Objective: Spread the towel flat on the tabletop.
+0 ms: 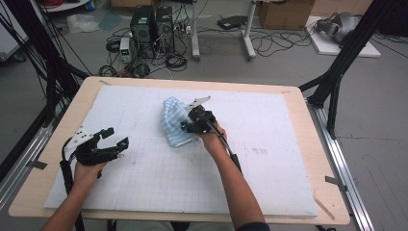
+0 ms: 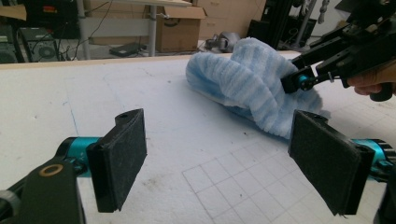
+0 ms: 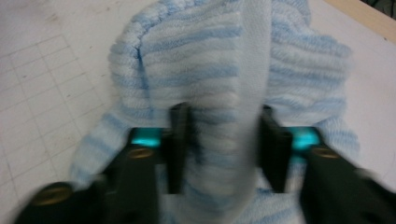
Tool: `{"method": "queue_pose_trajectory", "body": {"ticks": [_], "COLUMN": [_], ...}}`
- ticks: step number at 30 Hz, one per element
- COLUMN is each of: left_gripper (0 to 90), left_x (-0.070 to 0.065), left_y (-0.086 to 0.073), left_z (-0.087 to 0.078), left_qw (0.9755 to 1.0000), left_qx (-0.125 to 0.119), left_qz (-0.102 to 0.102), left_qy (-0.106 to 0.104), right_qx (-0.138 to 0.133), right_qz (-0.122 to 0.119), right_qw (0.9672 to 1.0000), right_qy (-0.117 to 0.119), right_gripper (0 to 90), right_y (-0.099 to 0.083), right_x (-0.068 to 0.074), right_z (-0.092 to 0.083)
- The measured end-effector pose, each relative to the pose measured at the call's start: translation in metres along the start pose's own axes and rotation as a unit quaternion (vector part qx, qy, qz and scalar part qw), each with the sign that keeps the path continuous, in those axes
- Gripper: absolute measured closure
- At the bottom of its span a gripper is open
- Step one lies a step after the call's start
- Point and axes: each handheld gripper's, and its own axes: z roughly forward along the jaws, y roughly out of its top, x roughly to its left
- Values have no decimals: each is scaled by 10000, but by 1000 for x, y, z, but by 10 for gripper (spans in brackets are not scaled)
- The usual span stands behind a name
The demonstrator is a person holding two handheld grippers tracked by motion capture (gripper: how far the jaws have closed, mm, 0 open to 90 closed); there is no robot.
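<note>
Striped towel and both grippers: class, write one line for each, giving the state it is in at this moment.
striped towel: crumpled in a heap on the white mat, a fold of it between the right gripper's jaws.
right gripper: shut on a fold of the towel, pads pressed against both sides.
left gripper: open, jaws wide apart, nothing between them, apart from the towel.

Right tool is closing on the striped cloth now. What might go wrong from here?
The right tool pinches a thick raised fold of the blue striped cloth, so several layers may lift as one bunch. The left tool stands open, apart from the cloth, so nothing pins it and it may drag across the white mat.
</note>
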Motion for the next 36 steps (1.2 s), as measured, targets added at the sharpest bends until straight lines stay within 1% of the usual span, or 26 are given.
{"method": "queue_pose_trajectory", "body": {"ticks": [2, 4, 7, 9, 10, 11, 12, 13, 14, 16, 18, 19, 20, 22, 23, 24, 25, 26, 27, 28, 31, 32, 33, 34, 35, 36], "left_gripper": [199, 199, 199, 199, 199, 200, 200, 200, 201, 201, 201, 201, 201, 201, 201, 201, 201, 201, 201, 201, 202, 202, 202, 202, 203, 203], "left_x": [1, 1, 1, 1, 1, 1, 1, 1, 1, 1, 1, 1, 1, 1, 1, 1, 1, 1, 0, 0, -1, -1, -1, -1, -2, -2], "left_y": [0, 0, 0, 0, -1, -1, -1, -1, -1, -1, -1, -1, -1, -1, -1, -1, -1, -1, -1, -1, -2, -2, -2, -2, -2, -2], "left_z": [0, 0, 0, 1, 1, 1, 1, 1, 1, 1, 1, 1, 1, 1, 1, 2, 2, 2, 3, 3, 4, 4, 5, 5, 5, 6], "left_qw": [10000, 10000, 10000, 10000, 10000, 10000, 10000, 10000, 10000, 10000, 10000, 10000, 10000, 10000, 10000, 10000, 10000, 10000, 10000, 10000, 10000, 9999, 9999, 9999, 9999, 9999], "left_qx": [2, 0, -2, 7, 7, 7, 12, 10, 11, 21, 26, 31, 33, 41, 38, 36, 50, 67, 63, 78, 84, 113, 102, 118, 125, 124], "left_qz": [2, -15, -38, -33, -34, -39, -50, -50, -53, -42, -41, -33, -32, -28, -43, -54, -60, -38, -37, -31, -38, -28, -45, -24, -26, -33], "left_qy": [19, 26, 17, 20, 19, 22, 28, 32, 34, 32, 36, 42, 41, 44, 45, 52, 46, 33, 33, 17, 0, -7, -15, -22, -29, -37], "right_qx": [-150, -219, -489, -538, -566, -650, -650, -669, -699, -727, -809, -885, -975, -1026, -1026, -1082, -1082, -1070, -1111, -1111, -1165, -956, -956, -862, -647, -477], "right_qz": [-61, -20, 148, 205, 321, 467, 467, 558, 530, 461, 303, 250, 186, 220, 220, 234, 234, 347, 607, 607, 1030, 1167, 1167, 1269, 1383, 1473], "right_qw": [9999, 9997, 9984, 9978, 9968, 9939, 9939, 9914, 9871, 9861, 9874, 9877, 9895, 9918, 9918, 9934, 9934, 9936, 9918, 9918, 9856, 9823, 9823, 9791, 9720, 9685], "right_qy": [-10, 62, 255, 331, 465, 756, 756, 974, 1336, 1423, 1325, 1264, 1051, 731, 731, 317, 317, 132, -199, -199, -662, -1112, -1112, -1335, -1787, -1948], "right_gripper": [762, 763, 756, 742, 735, 746, 746, 757, 782, 794, 805, 807, 811, 816, 816, 817, 817, 816, 815, 815, 815, 813, 813, 812, 802, 782], "right_y": [3, 5, 9, 9, 9, 9, 9, 9, 10, 11, 15, 16, 18, 18, 18, 17, 17, 16, 15, 15, 13, 10, 10, 8, -1, -6], "right_x": [1, 1, -5, -7, -9, -10, -10, -9, -4, -1, 4, 6, 3, -4, -4, -13, -13, -19, -36, -36, -61, -75, -75, -82, -94, -100], "right_z": [-7, -10, -30, -35, -39, -46, -46, -48, -52, -54, -58, -60, -63, -64, -64, -64, -64, -63, -60, -60, -54, -48, -48, -45, -39, -36]}}
